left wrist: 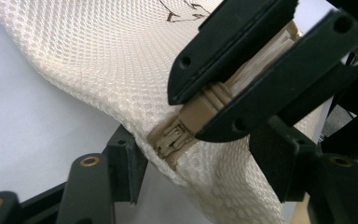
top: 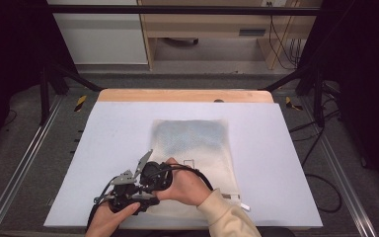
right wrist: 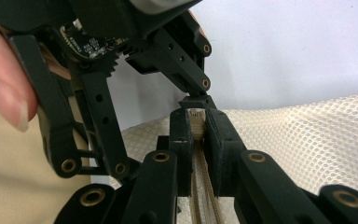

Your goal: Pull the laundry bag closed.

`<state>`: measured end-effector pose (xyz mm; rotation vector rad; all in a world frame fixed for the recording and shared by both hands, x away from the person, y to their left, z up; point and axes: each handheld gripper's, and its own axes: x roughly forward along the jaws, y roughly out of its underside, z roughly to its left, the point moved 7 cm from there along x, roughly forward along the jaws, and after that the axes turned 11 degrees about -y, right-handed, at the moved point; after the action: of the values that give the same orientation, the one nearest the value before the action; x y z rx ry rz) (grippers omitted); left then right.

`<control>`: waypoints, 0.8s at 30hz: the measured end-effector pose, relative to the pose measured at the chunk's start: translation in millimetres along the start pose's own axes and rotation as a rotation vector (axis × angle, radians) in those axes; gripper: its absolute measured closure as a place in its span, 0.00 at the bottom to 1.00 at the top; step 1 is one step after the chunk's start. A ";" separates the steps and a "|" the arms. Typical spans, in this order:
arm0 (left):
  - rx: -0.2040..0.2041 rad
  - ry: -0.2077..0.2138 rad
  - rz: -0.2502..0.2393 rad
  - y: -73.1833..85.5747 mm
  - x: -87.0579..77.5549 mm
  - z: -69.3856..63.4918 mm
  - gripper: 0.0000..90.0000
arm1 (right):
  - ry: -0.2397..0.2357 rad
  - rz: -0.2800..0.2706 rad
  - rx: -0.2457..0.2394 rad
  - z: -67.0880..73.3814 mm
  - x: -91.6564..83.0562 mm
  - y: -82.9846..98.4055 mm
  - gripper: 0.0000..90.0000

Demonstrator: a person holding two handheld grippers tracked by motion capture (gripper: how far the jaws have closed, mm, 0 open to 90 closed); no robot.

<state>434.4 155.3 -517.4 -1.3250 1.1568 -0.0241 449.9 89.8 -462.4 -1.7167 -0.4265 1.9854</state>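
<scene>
From the high view I see the mesh bag (top: 197,148) flat on the white surface (top: 113,148), with both hands at its near left corner. In the left gripper view, the left jaws grip the bag edge beside the zipper (left wrist: 177,137). In the right gripper view, the right jaws are closed on the zipper pull.

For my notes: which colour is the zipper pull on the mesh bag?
Beige, slightly darker than the cream mesh bag. The zipper pull shows best in the left gripper view.

Cream honeycomb-mesh bag (top: 193,143), tan zipper (left wrist: 177,135), pale lavender mat (top: 113,133).
</scene>
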 end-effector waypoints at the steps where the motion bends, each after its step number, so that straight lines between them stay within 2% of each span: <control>1: 0.002 0.000 0.000 0.1 -0.3 0.5 0.45 | 0.001 0.001 -0.001 0.1 -0.1 0.0 0.91; 2: -0.007 0.008 0.001 0.1 -0.5 0.1 0.46 | 0.001 0.000 -0.001 0.4 -0.1 0.0 0.91; 9: 0.001 0.003 0.010 1.8 0.3 3.0 0.54 | 0.001 0.004 -0.002 0.6 0.6 0.2 0.91; 17: 0.012 -0.006 0.003 1.6 1.3 4.5 0.58 | 0.005 0.001 -0.004 -0.1 0.2 0.1 0.91; 24: -0.022 0.022 0.010 3.1 2.0 4.8 0.63 | 0.007 -0.004 -0.003 0.1 -0.3 0.6 0.91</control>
<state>436.8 158.6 -522.0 -1.3410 1.1856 -0.0184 449.7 89.2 -462.4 -1.7228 -0.4298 1.9767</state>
